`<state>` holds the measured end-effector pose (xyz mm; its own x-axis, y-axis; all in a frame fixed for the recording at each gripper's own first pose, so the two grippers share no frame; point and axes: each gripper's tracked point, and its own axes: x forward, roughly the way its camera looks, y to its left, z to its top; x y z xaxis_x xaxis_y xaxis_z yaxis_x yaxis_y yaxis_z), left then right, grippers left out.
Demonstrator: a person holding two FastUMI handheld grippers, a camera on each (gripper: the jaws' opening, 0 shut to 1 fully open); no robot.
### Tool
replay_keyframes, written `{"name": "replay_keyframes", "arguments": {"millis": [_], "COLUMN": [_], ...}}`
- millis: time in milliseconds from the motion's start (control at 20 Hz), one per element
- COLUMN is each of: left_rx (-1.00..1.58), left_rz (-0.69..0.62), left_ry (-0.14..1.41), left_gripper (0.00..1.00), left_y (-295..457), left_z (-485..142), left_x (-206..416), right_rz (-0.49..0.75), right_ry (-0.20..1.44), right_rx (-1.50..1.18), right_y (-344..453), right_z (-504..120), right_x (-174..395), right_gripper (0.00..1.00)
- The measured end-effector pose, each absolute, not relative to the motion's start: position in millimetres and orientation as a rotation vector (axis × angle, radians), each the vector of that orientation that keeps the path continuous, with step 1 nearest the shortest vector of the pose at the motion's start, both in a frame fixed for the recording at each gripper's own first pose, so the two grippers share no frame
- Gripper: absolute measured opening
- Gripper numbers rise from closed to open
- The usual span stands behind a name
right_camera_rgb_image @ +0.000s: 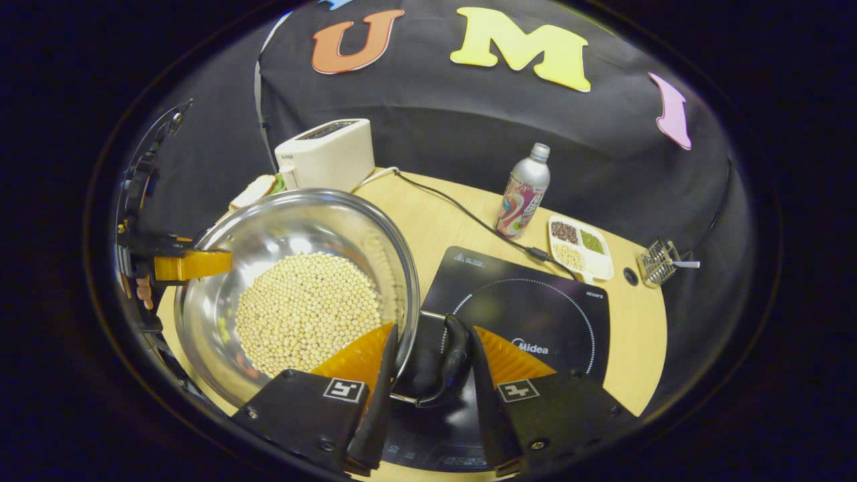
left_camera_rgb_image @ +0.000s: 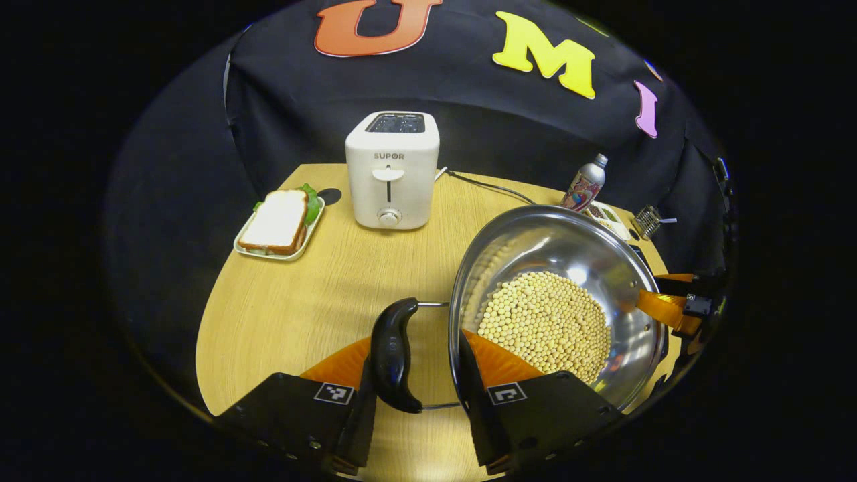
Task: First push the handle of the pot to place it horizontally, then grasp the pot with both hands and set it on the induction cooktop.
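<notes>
Filling booth: wood table (left_camera_rgb_image: pixel 288 314) w/ cooktop (right_camera_rgb_image: pixel 535 314), toaster (left_camera_rgb_image: pixel 392 171), pot (right_camera_rgb_image: pixel 294 294).

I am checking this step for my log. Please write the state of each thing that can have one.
Pot: holds beans, lifted, partly over the cooktop.
Left tool: fingers around the pot's left handle, a gap shows.
Right tool: fingers around the pot's right handle.
Induction cooktop: flat on table, nothing set on it yet.
Toaster: upright, lever up.
Bottle: upright, capped.
</notes>
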<state>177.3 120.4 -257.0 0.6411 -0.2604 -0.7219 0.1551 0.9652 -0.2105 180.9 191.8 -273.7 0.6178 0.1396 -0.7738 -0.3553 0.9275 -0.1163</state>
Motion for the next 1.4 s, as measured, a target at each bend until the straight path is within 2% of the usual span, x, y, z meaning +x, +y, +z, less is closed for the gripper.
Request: {"name": "replay_keyframes", "arguments": {"millis": [100,350,550,750,850,950,1150,1400], "left_rx": [-0.133,-0.139,-0.113,-0.1,-0.081,-0.075,-0.086,-0.044], "left_rz": [-0.237,-0.246,-0.254,-0.271,-0.279,-0.291,-0.328,-0.339], "left_ry": [0.822,0.787,0.746,0.737,0.722,0.713,0.74,0.759], "left_gripper": [0.57,0.57,0.57,0.57,0.57,0.57,0.57,0.57], "left_y": [122.9,127.7,96.9,58.0,36.5,13.3,-35.6,-75.4], "left_z": [-234.3,-185.2,-145.5,-125.6,-115.6,-112.0,-125.5,-142.1], "left_x": [165.3,142.5,137.3,139.7,142.6,147.8,155.2,168.4], "right_rz": [0.294,0.297,0.292,0.278,0.267,0.252,0.215,0.196], "right_ry": [0.851,0.808,0.787,0.778,0.781,0.785,0.787,0.825], "right_rx": [-0.269,-0.279,-0.28,-0.275,-0.256,-0.253,-0.26,-0.222], "right_y": [186.7,164.3,135.4,95.7,72.7,49.8,5.7,-33.3], "right_z": [-253.2,-199.6,-166.8,-146.6,-143.6,-141.3,-147.0,-173.8], "right_x": [174.4,163.1,158.2,162.1,167.0,172.7,183.9,199.0], "right_gripper": [0.56,0.58,0.56,0.58,0.6,0.58,0.56,0.58]}}
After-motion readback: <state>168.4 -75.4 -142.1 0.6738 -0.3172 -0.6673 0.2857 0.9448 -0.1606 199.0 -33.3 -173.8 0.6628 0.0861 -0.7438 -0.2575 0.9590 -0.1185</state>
